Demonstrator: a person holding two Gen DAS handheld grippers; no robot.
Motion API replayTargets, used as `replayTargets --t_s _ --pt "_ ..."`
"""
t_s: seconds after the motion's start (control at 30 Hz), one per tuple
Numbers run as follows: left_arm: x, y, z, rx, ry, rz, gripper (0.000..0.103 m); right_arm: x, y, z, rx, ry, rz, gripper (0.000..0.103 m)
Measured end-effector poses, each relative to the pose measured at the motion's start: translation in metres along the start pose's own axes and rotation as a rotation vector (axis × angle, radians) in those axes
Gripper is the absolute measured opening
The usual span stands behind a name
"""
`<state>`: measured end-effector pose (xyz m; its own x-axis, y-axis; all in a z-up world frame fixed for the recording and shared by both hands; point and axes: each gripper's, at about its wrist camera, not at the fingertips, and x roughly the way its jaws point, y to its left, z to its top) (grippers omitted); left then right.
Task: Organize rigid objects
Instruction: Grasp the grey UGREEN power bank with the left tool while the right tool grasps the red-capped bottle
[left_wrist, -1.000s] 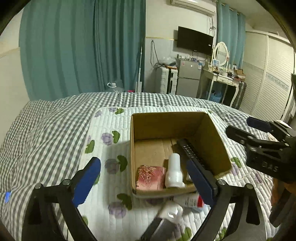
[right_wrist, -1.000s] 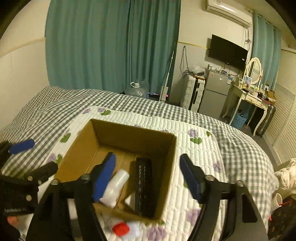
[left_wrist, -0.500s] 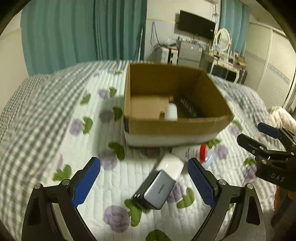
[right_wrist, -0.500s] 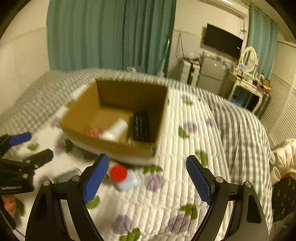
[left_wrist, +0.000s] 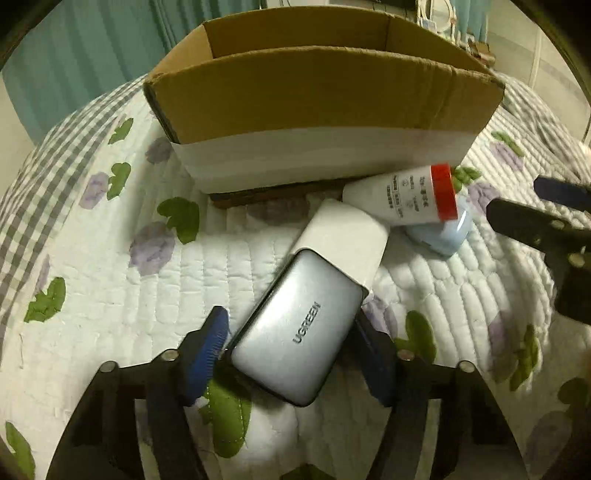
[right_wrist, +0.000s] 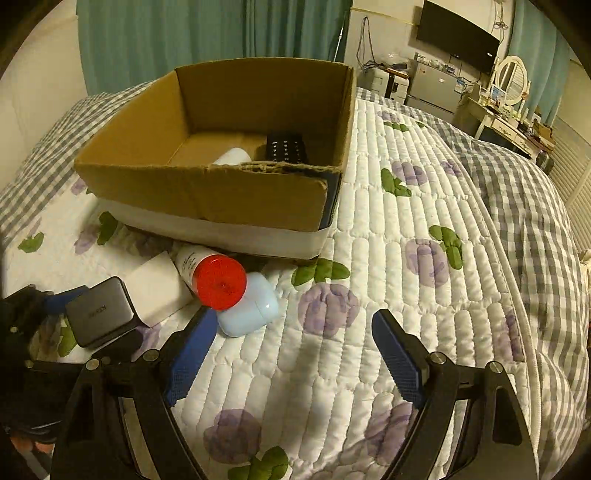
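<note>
A grey UGREEN charger (left_wrist: 295, 332) with a white end lies on the quilt in front of the cardboard box (left_wrist: 317, 110). My left gripper (left_wrist: 291, 347) has a blue pad on each side of the charger's near end, closed in around it. A white bottle with a red cap (left_wrist: 417, 199) rests on a pale blue case (left_wrist: 443, 236) to its right. My right gripper (right_wrist: 291, 354) is open and empty, low over the quilt just right of the blue case (right_wrist: 247, 310) and the red cap (right_wrist: 220, 282). The charger (right_wrist: 99, 310) shows in this view too.
The box (right_wrist: 207, 192) holds a black remote (right_wrist: 286, 147) and a white bottle (right_wrist: 232, 157). A flowered white quilt (right_wrist: 424, 229) covers a grey checked bed. Teal curtains, a fridge and a dressing table stand at the back.
Both grippers dropped down and forward to the objects in front of the box. My left gripper narrowed from wide open to straddling the charger.
</note>
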<state>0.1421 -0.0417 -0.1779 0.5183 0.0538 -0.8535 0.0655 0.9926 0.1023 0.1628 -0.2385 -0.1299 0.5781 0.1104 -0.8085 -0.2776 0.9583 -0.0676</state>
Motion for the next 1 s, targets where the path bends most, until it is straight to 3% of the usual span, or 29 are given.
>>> replayTargets --t_s 0.1,0.13,0.2,0.43,0.6,0.7,0.77,1.0 --pt "-0.008 0.005 -0.002 -0.022 -0.003 -0.017 0.057 -0.001 -0.001 -0.001 0.006 -0.003 0.003 0.086" --pt "-0.013 0.009 -0.002 -0.039 -0.017 -0.031 0.048 -0.001 -0.001 -0.001 0.008 -0.006 0.001 0.086" --pt "-0.021 0.016 -0.003 -0.079 -0.024 -0.040 0.044 -0.003 -0.001 -0.001 0.011 -0.016 -0.006 0.086" --pt "-0.040 0.039 0.000 -0.155 -0.045 -0.053 0.043 -0.008 0.013 0.004 -0.025 -0.037 0.069 0.086" --pt "-0.058 0.054 0.016 -0.160 -0.107 -0.051 0.043 0.015 0.029 0.020 -0.038 0.010 0.133 0.085" --pt "-0.059 0.059 0.024 -0.168 -0.114 -0.042 0.043 0.033 0.038 0.027 -0.052 0.043 0.142 0.072" --pt "-0.057 0.059 0.026 -0.172 -0.114 -0.035 0.043 0.044 0.045 0.030 -0.074 0.059 0.144 0.056" --pt "-0.052 0.056 0.027 -0.187 -0.097 -0.087 0.043 0.034 0.062 0.024 -0.095 0.007 0.128 0.046"
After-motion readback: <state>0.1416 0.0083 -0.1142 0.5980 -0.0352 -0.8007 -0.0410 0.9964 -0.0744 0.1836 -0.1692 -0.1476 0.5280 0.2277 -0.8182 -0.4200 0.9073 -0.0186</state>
